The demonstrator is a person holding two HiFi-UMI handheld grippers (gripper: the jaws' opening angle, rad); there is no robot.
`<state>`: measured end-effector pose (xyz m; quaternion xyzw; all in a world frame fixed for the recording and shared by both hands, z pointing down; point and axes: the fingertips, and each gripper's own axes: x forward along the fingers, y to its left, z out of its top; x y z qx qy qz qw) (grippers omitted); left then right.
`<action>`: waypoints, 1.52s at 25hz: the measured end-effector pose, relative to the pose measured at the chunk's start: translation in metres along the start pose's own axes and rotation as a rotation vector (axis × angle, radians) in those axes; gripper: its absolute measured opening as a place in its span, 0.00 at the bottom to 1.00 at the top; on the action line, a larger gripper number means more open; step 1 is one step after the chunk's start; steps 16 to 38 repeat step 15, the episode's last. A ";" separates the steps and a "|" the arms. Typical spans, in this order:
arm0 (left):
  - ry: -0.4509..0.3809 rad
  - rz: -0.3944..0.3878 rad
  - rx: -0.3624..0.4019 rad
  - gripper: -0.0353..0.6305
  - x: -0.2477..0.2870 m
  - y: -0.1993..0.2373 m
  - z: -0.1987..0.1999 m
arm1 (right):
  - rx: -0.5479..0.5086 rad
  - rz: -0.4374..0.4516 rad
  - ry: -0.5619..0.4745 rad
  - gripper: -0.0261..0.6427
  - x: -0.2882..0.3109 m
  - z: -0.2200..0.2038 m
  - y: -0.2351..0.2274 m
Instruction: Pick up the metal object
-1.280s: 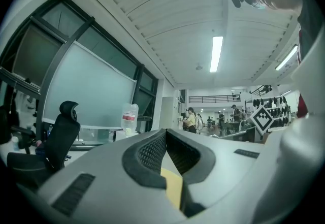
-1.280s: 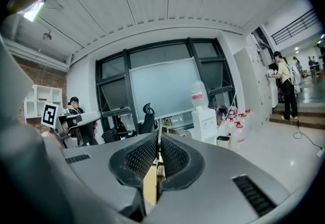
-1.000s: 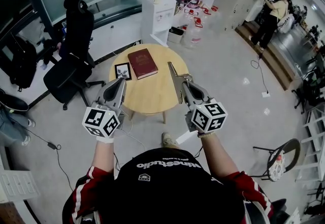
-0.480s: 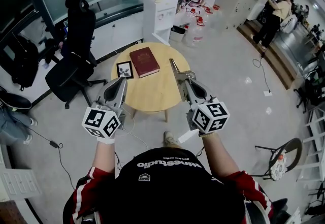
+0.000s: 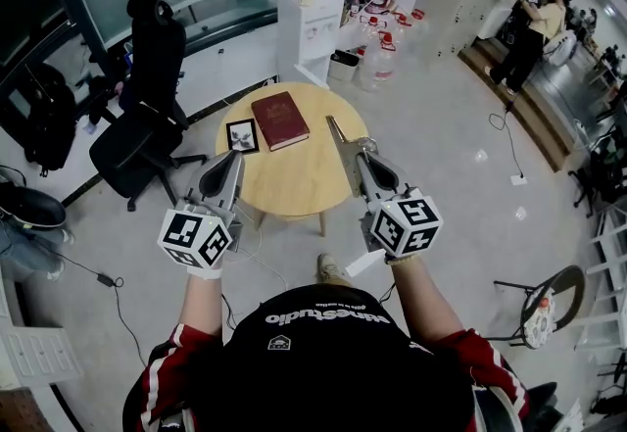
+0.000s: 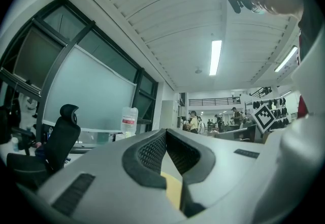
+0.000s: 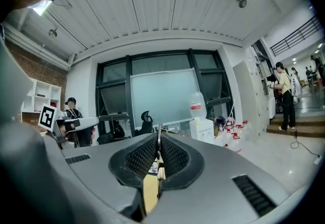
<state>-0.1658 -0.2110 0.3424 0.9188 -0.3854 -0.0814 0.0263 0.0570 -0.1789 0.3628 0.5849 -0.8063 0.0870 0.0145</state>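
Note:
My right gripper is shut on a thin flat metal strip, which sticks out past its fingertips over the right side of the round wooden table. In the right gripper view the metal strip stands on edge, pinched between the black ribbed pads. My left gripper hangs over the table's left edge, and in its own view the left gripper has its tips together with nothing held.
A dark red book and a small picture frame lie on the far part of the table. A black office chair stands to the left, a water dispenser behind. A person stands far right.
Both grippers stay almost still and the right one keeps its hold on the metal strip. The head view has shifted slightly.

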 end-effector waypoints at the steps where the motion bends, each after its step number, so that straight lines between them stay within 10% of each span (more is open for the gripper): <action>1: 0.000 -0.001 0.000 0.08 0.000 0.000 0.000 | -0.002 -0.001 0.000 0.10 0.000 0.000 0.000; 38: -0.001 -0.008 -0.005 0.08 0.002 -0.006 -0.002 | -0.017 -0.003 -0.010 0.10 -0.006 0.006 -0.002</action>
